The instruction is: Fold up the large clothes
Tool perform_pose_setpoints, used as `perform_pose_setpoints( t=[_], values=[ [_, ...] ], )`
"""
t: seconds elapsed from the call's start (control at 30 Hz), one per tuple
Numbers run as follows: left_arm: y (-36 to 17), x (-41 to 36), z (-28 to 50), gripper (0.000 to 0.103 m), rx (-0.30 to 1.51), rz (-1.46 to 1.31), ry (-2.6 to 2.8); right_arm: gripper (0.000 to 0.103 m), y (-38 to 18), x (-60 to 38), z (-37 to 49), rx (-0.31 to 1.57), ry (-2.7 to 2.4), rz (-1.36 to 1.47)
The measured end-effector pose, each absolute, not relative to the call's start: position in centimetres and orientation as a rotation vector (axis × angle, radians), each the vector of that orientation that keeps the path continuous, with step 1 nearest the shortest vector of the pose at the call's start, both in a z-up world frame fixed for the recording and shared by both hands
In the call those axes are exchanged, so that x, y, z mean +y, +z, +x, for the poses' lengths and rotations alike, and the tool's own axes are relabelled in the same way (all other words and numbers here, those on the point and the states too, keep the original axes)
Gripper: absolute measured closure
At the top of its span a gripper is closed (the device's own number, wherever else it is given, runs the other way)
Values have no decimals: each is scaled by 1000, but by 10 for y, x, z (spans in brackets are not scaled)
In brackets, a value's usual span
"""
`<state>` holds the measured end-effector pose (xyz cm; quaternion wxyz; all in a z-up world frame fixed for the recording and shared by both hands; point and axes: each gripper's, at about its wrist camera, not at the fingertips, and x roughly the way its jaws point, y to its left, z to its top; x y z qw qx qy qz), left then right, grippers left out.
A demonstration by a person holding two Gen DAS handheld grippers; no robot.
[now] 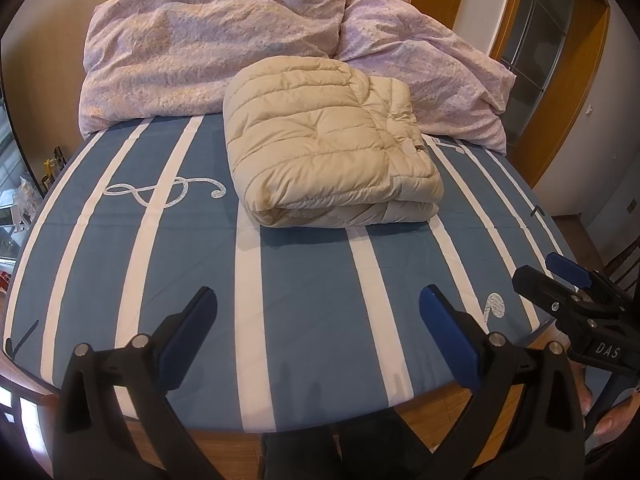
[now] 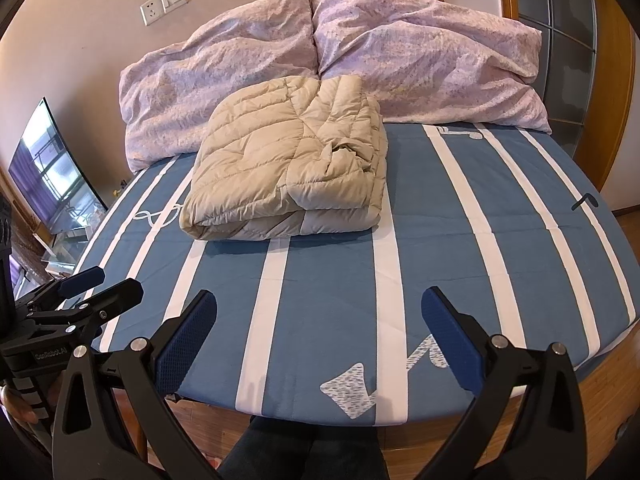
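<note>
A cream quilted down jacket (image 1: 328,140) lies folded into a thick rectangle on the blue and white striped bed (image 1: 304,280), in front of the pillows; it also shows in the right wrist view (image 2: 288,168). My left gripper (image 1: 318,304) is open and empty, held above the near edge of the bed, well short of the jacket. My right gripper (image 2: 320,308) is open and empty too, also over the near edge. Each gripper shows at the side of the other's view: the right gripper (image 1: 560,276) and the left gripper (image 2: 92,284).
Two lilac pillows (image 2: 320,64) lie against the wall behind the jacket. A monitor (image 2: 52,168) stands left of the bed. A wooden door frame (image 1: 560,80) is to the right. The person's legs (image 2: 296,452) stand at the bed's wooden foot (image 2: 600,380).
</note>
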<state>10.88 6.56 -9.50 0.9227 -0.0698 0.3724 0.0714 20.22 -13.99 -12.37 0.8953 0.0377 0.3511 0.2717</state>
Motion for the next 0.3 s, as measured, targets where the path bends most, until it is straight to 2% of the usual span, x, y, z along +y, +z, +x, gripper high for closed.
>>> perform_pose_setpoints(
  t=[0.3],
  values=[
    [-98, 66, 110, 2, 770, -146, 144, 1, -123, -141, 203, 728, 564, 78]
  ],
)
